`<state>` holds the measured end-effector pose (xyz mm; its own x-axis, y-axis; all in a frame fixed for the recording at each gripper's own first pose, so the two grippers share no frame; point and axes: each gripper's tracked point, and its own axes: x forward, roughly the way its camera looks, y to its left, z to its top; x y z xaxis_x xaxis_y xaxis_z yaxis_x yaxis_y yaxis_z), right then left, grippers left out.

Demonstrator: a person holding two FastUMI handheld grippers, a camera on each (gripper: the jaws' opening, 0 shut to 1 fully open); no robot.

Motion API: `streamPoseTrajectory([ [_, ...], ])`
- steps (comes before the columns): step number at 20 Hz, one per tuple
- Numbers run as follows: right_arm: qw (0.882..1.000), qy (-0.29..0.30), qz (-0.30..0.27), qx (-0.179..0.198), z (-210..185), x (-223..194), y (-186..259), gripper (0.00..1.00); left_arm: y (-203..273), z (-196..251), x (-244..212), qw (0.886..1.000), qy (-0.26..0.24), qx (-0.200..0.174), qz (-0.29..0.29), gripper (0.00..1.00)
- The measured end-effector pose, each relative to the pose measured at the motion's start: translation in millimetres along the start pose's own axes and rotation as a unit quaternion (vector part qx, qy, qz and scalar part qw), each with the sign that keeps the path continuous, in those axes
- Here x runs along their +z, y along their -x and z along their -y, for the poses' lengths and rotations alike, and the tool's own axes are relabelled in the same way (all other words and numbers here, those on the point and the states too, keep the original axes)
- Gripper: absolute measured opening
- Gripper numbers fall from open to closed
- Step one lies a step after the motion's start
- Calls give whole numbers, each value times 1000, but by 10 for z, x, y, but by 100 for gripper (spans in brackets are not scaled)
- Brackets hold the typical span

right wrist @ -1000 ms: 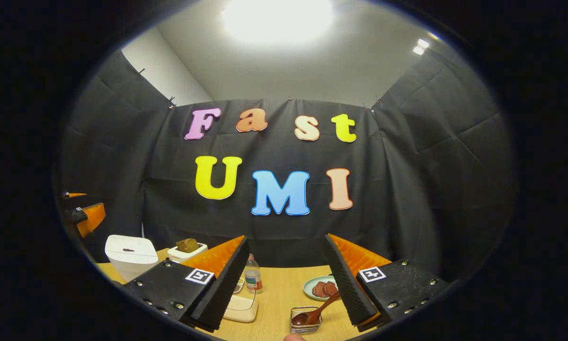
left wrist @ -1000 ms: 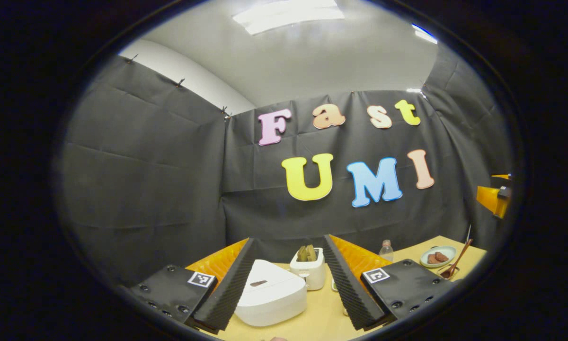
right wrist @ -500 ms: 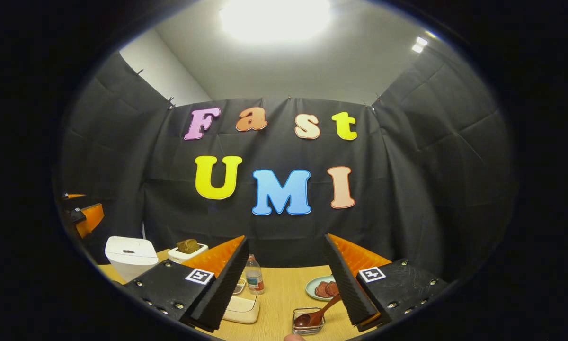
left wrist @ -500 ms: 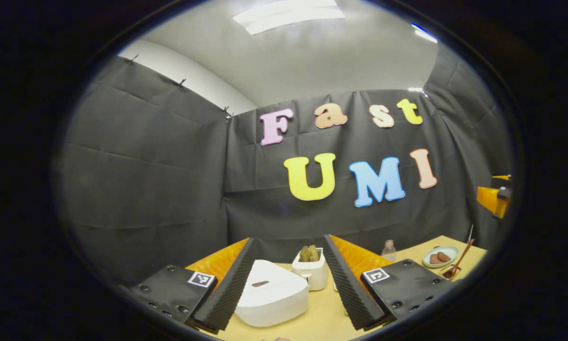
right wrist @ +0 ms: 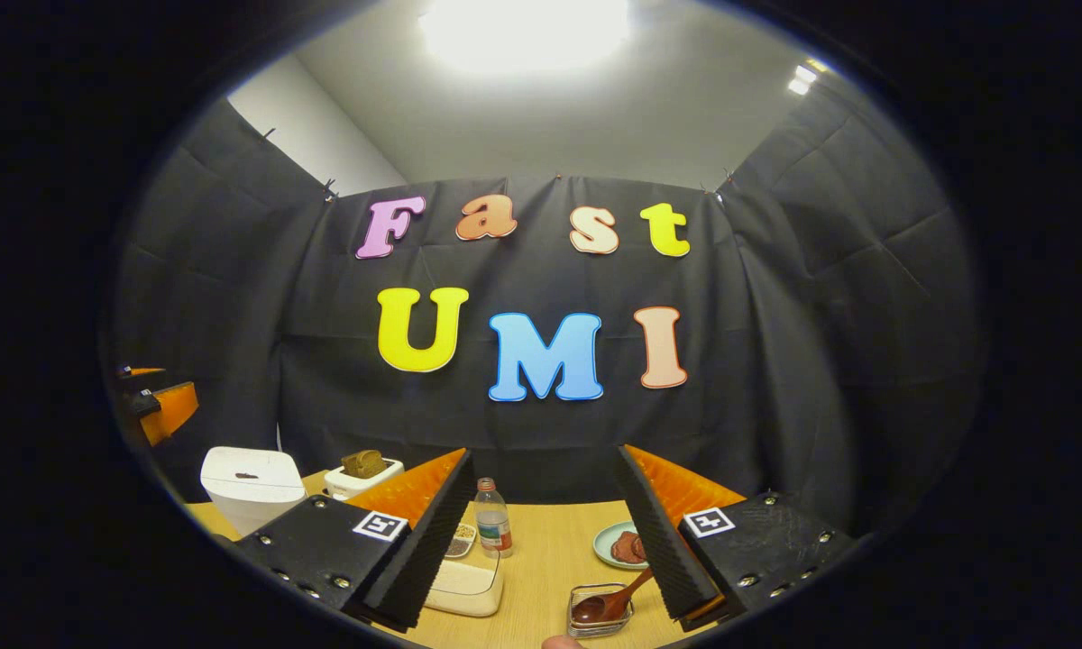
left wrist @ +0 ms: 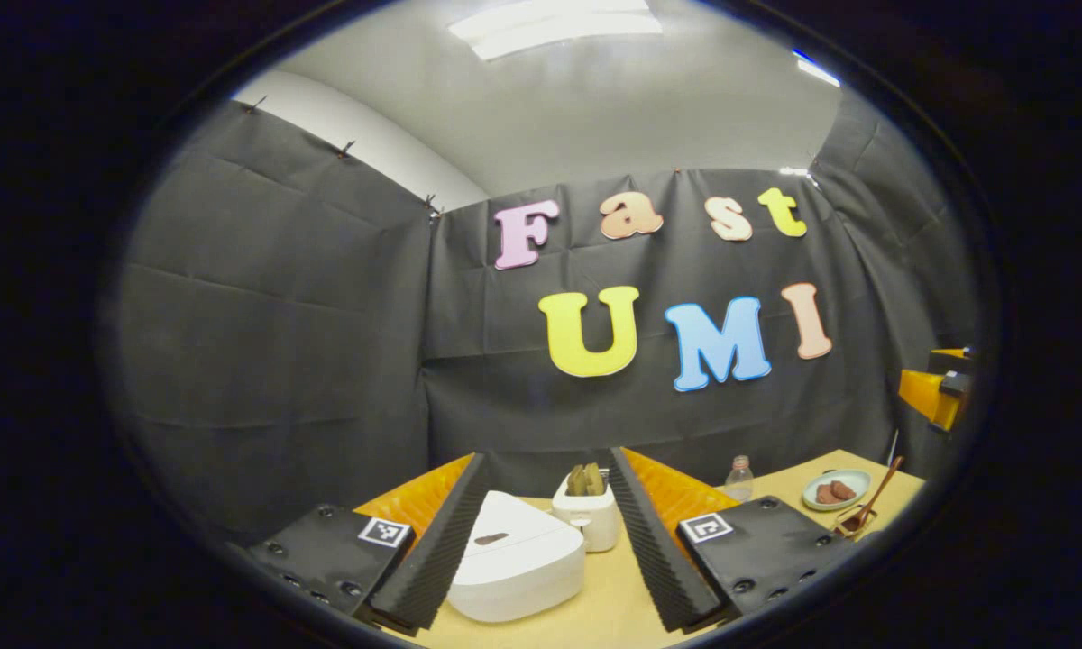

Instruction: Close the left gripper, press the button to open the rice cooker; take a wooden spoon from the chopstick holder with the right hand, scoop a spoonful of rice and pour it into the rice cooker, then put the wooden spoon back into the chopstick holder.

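The rice cooker point(left wrist: 516, 568), white with its lid down, sits on the table point(left wrist: 600, 608) directly ahead of the left tongs point(left wrist: 541, 541), low between their two spread fingers and nearer the left one. In the right gripper view the same rice cooker point(right wrist: 252, 487) stands far off to the left on the table point(right wrist: 541, 559), well apart from the right tongs point(right wrist: 541, 532), whose fingers are also spread wide with nothing between them.

Behind the cooker, in the left gripper view, a white toaster point(left wrist: 586, 514) holds brown slices, framed in the gap of the left tongs. A shallow clear container of rice point(right wrist: 465, 586) lies just beside the left finger of the right tongs, partly hidden by it. A small plastic bottle point(right wrist: 492, 523) stands upright behind that container. A pale green plate point(right wrist: 615, 545) with dark brown pieces rests near the right finger.

The chopstick holder point(right wrist: 600, 613), a small wire basket, sits low between the fingers of the right tongs, closer to the right one. The wooden spoon point(right wrist: 615, 599) lies in it with its bowl down inside and its handle slanting up toward the right finger. In the left gripper view the spoon point(left wrist: 870, 500) and its holder appear far right, beside the plate point(left wrist: 834, 489).
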<state>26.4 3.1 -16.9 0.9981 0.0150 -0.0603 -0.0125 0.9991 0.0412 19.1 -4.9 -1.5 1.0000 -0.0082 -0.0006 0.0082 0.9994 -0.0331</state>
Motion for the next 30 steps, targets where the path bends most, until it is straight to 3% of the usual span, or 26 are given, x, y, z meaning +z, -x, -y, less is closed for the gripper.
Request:
streamPoseTrajectory([
  [4,1000,3,3,-1,-21,8,-23,96,-65,-195,76,1000,1,12,9,75],
  [5,1000,2,3,-3,-16,9,-22,96,-96,-244,70,1000,-4,16,9,61],
  [6,1000,1,3,-6,-10,17,-29,96,-120,-276,73,1000,-9,17,9,60],
  [7,1000,2,4,-8,-18,9,-33,96,-132,-287,42,1000,-13,15,6,43],
  [8,1000,2,2,-10,-20,2,-45,96,-138,-279,19,1000,-15,9,3,45],
  [10,1000,4,0,-13,-44,-21,-49,96,-195,-396,26,1000,-11,24,6,31],
  [11,1000,5,0,-15,-47,-23,-41,96,-202,-392,-1,1000,-2,15,6,13],
  [14,1000,12,-3,-18,-106,-60,-27,96,-231,-553,-42,1000,-4,18,3,9],
  [23,997,23,-14,-66,-106,-156,109,96,-829,-707,-555,998,25,-28,-47,8],
  [30,993,31,-32,-110,-60,-293,199,96,-1267,-860,-1295,991,55,-45,-115,8],
])
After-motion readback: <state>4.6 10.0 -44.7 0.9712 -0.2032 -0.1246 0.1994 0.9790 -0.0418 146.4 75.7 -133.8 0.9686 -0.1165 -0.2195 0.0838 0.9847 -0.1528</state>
